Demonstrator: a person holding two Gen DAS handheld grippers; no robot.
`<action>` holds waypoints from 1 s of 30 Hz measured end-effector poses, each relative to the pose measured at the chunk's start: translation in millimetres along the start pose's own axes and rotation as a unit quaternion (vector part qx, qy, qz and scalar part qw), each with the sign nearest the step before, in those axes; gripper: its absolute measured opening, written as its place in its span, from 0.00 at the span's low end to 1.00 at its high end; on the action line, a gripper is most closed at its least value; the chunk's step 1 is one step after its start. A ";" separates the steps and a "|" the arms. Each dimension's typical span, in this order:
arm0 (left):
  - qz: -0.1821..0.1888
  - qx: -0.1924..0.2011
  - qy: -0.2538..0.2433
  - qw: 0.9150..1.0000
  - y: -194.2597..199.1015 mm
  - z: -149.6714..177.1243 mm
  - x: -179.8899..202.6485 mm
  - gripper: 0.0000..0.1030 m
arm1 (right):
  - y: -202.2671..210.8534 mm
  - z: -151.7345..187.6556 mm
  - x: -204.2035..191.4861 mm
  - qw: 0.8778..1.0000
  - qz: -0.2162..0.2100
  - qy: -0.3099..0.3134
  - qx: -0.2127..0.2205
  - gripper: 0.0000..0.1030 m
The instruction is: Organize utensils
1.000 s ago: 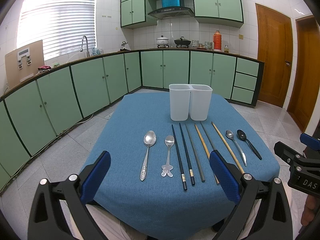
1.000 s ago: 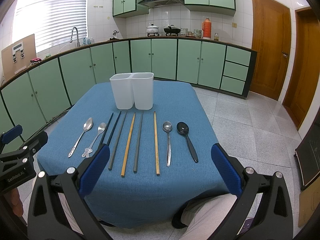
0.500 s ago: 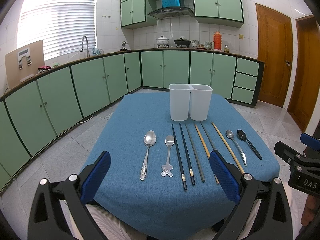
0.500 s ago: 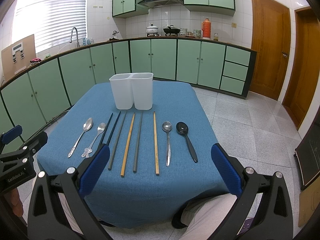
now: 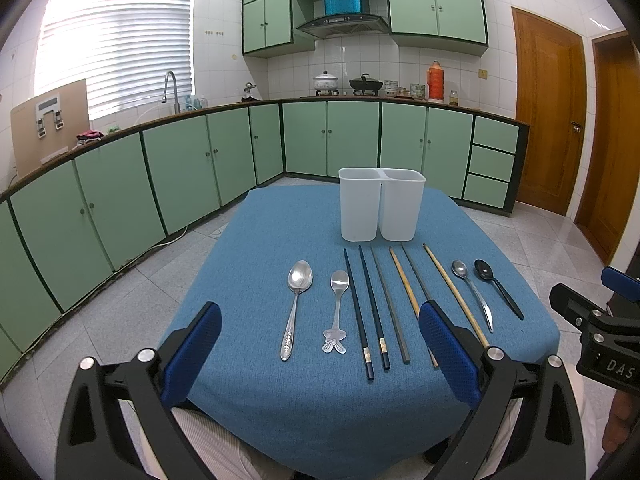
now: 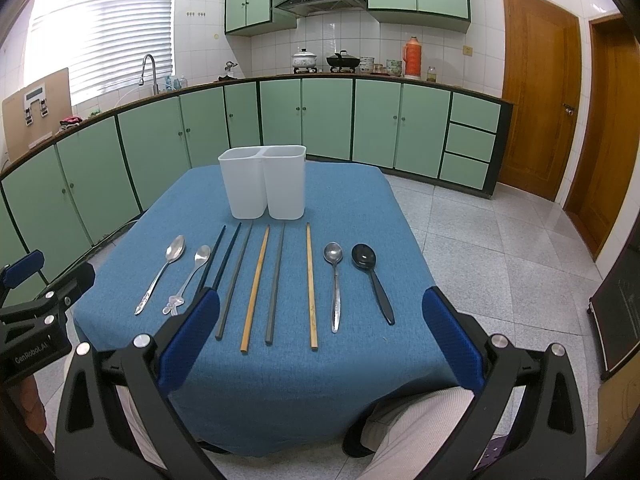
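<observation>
Both tongs — left [image 5: 320,354] and right [image 6: 320,344] — hang spread and empty at the near edge of the blue counter [image 6: 360,208], where spoons and chopsticks [image 6: 276,284] lie in a row before the white two-compartment holder [image 6: 264,186].

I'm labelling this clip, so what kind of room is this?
Most likely a home kitchen: green cabinets under a counter, a range hood above pots, and a sink faucet by the window.

Utensils [image 5: 376,308] before holder [image 5: 381,204]
</observation>
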State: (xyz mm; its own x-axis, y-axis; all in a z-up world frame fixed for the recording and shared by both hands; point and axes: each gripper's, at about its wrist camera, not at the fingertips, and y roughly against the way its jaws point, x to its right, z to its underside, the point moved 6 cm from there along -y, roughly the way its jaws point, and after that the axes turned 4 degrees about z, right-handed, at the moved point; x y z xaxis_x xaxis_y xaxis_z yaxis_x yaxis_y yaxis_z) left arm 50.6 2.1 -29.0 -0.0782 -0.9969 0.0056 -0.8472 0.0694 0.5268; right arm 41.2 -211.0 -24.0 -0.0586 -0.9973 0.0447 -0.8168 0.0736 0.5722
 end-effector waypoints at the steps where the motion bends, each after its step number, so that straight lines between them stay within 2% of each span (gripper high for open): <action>1: 0.000 0.000 0.000 1.000 -0.3 0.3 0.3 0.94 | 0.1 0.1 0.1 1.000 0.000 0.000 0.000 0.95; 30: 0.000 -0.002 0.000 1.000 5.5 -1.9 -6.6 0.94 | -3.7 -0.9 1.0 1.000 0.003 0.001 0.000 0.95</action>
State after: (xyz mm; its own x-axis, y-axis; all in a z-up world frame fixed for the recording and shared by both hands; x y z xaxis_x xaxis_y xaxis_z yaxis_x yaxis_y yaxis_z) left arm 47.4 9.0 -24.6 -0.0784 -0.9969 0.0059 -0.8451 0.0696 0.5300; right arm 44.7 -212.3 -25.3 -0.0617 -0.9969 0.0490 -0.8169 0.0786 0.5713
